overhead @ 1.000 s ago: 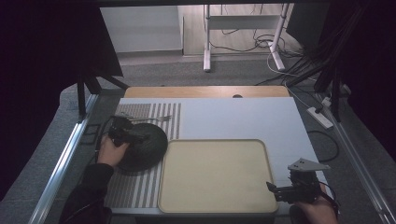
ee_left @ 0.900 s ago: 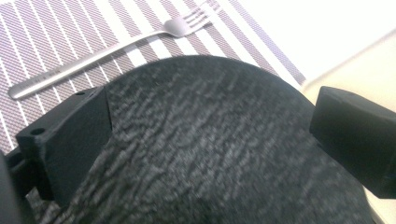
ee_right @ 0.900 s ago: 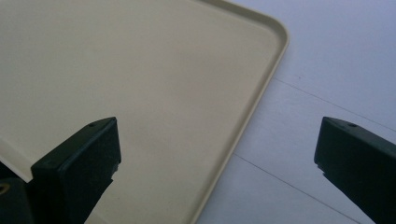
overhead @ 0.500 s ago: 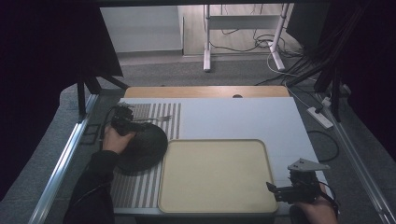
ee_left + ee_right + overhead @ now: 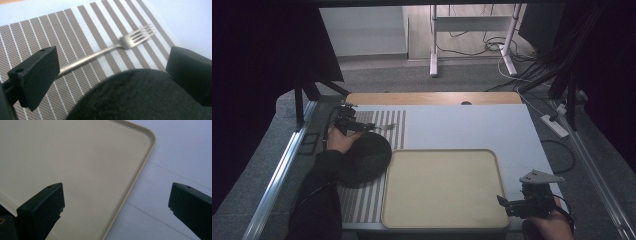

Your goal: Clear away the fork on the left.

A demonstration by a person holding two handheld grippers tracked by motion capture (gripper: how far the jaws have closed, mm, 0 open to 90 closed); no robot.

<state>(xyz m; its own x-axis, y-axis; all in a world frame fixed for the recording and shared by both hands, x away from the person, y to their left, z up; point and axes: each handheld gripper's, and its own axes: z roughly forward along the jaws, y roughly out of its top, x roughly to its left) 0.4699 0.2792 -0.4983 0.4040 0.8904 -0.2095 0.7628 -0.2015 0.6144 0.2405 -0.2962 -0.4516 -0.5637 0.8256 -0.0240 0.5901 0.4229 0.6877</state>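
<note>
A metal fork [image 5: 107, 48] lies on the striped placemat [image 5: 32, 32], tines toward the white table. A dark round plate [image 5: 135, 100] sits just in front of it. My left gripper [image 5: 113, 72] is open above the plate's far rim, and its left jaw stands over the end of the fork handle. From above, the left gripper [image 5: 364, 127] points right along the fork [image 5: 384, 127], beyond the plate [image 5: 364, 157]. My right gripper [image 5: 508, 206] hovers open over the near right corner of the beige tray [image 5: 442, 187], holding nothing. Its jaws straddle the tray rim [image 5: 135, 180].
The placemat [image 5: 387, 120] covers the left part of the white table [image 5: 472, 125]. A wooden strip [image 5: 432, 97] runs along the far edge. Metal rails flank the table, and a power strip [image 5: 554, 125] lies on the floor to the right.
My left gripper has moved away from the person, from over the plate's left side to its far rim by the fork. The right gripper has stayed put.
</note>
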